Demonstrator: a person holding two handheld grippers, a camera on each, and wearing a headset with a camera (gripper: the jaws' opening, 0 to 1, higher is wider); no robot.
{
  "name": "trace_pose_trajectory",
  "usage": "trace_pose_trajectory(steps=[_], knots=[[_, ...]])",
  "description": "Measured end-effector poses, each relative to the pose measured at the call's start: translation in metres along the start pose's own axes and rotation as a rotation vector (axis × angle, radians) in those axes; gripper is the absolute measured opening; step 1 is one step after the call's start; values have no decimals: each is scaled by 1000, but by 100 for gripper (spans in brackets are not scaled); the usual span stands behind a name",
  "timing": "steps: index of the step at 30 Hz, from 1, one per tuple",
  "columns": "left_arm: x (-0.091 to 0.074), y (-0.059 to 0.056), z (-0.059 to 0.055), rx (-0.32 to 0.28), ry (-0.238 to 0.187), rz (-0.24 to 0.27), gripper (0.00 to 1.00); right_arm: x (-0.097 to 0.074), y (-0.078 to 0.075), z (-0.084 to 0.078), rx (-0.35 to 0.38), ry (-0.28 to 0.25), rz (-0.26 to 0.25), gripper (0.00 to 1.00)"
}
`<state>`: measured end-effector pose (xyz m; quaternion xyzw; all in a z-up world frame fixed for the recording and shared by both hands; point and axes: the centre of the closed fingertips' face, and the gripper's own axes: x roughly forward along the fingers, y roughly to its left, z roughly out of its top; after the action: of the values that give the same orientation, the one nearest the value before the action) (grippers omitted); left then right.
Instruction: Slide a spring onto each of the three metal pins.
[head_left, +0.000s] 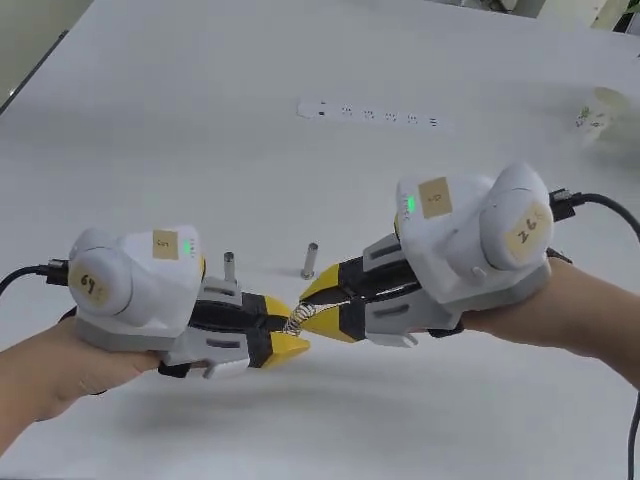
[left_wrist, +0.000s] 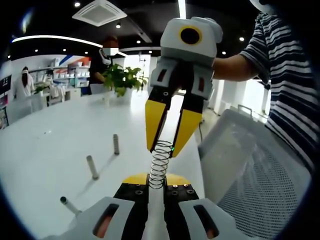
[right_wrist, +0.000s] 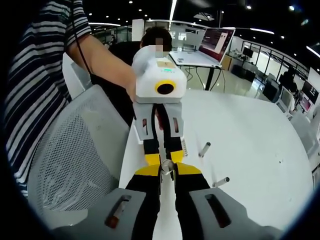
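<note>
A small metal spring (head_left: 299, 319) hangs over the white table (head_left: 200, 130), stretched between two yellow-tipped grippers that point at each other. My left gripper (head_left: 283, 338) is shut on its near end; in the left gripper view the spring (left_wrist: 160, 164) rises from my left gripper (left_wrist: 155, 180) to the right one's tips. My right gripper (head_left: 318, 303) is shut on the other end, with the spring (right_wrist: 167, 165) seen end-on at my right gripper (right_wrist: 167, 170). Two pins (head_left: 229, 268) (head_left: 310, 258) stand behind the grippers. Three pins (left_wrist: 116, 143) (left_wrist: 92, 167) (left_wrist: 68, 204) stand left of the spring.
A white power strip (head_left: 368, 113) lies at the table's far side and a paper cup (head_left: 600, 110) stands at the far right. A grey mesh chair (left_wrist: 250, 165) is beside the table's near edge. A potted plant (left_wrist: 120, 79) and a person are at the far end.
</note>
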<state>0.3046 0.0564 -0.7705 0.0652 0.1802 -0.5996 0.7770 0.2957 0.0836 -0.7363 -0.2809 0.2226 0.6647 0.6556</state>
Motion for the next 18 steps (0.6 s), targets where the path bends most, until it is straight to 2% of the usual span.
trace_pose_trajectory(steps=[11,14,16,18], knots=[[-1,2,2,7,-3,11,2,0,-2,3,-11,-4,-14,7],[1,-1,6,8,-16,3,2,0,-2,11,9,-40,-10,7],[2,1,4,18,-5,12,2,2,-1,9,-24,-15,-11,7],[2,1,3,11,-7,9,2,3,-1,9,-13,-22,-8,7]])
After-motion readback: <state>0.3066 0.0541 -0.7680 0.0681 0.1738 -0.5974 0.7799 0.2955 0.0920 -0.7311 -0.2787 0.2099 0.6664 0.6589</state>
